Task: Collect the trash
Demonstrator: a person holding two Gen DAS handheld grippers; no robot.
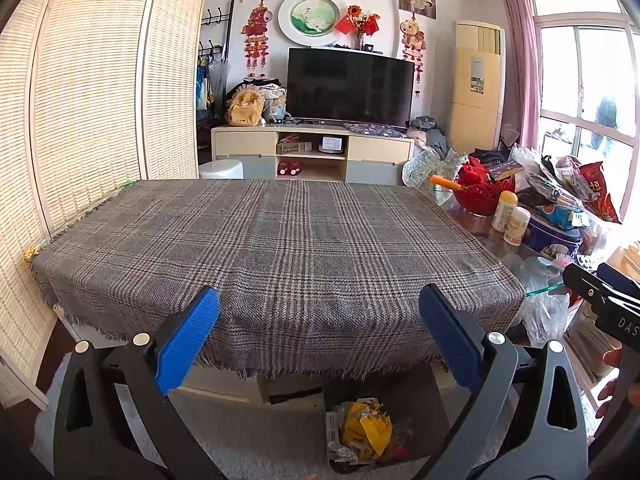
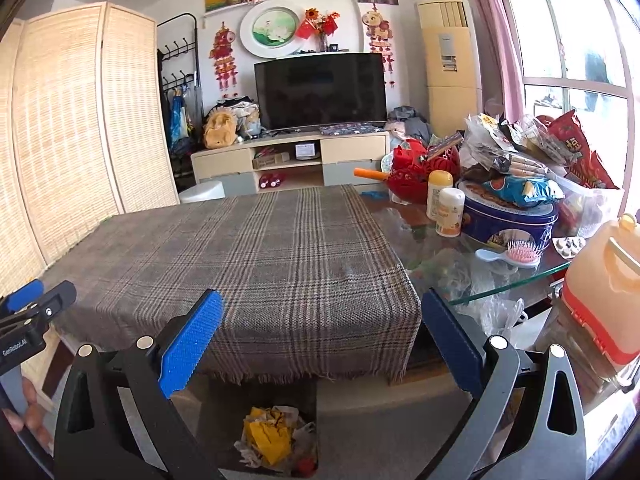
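Broadly, the biggest surface is the table [image 1: 496, 220], its near and left part covered by a grey plaid cloth [image 1: 276, 248] with a fringed edge; the cloth top is bare. To the right, the uncovered glass top carries clutter: a blue round tin [image 2: 508, 216], two white bottles with yellow caps [image 2: 444, 200] just beside the tin, a red basket [image 2: 416, 176] behind them, snack bags [image 2: 520, 168] heaped on and behind the tin, and a pink hairbrush [image 2: 516, 254] near the glass edge. An orange-and-red jug [image 2: 604, 292] stands at the far right in the right wrist view.

Behind the table: a dark television [image 1: 350, 84] on a low cabinet [image 1: 312, 152], a folding woven screen [image 1: 92, 92] on the left, a tall cream air conditioner [image 1: 476, 84] by the window.

Trash location: a bin [image 1: 360, 432] on the floor below the near table edge, holding crumpled yellow and white paper [image 2: 272, 438] with something red beside it. The bin is seen between the fingers in both wrist views, low in frame.

Left gripper [image 1: 320, 340]: blue-padded fingers spread wide, nothing between them, held in the air in front of the cloth's near edge. Right gripper [image 2: 324, 340]: fingers likewise spread wide and empty, pointing at the cloth's near right corner. Each gripper shows at the edge of the other's view, with part of a hand [image 2: 28, 420] on its handle.
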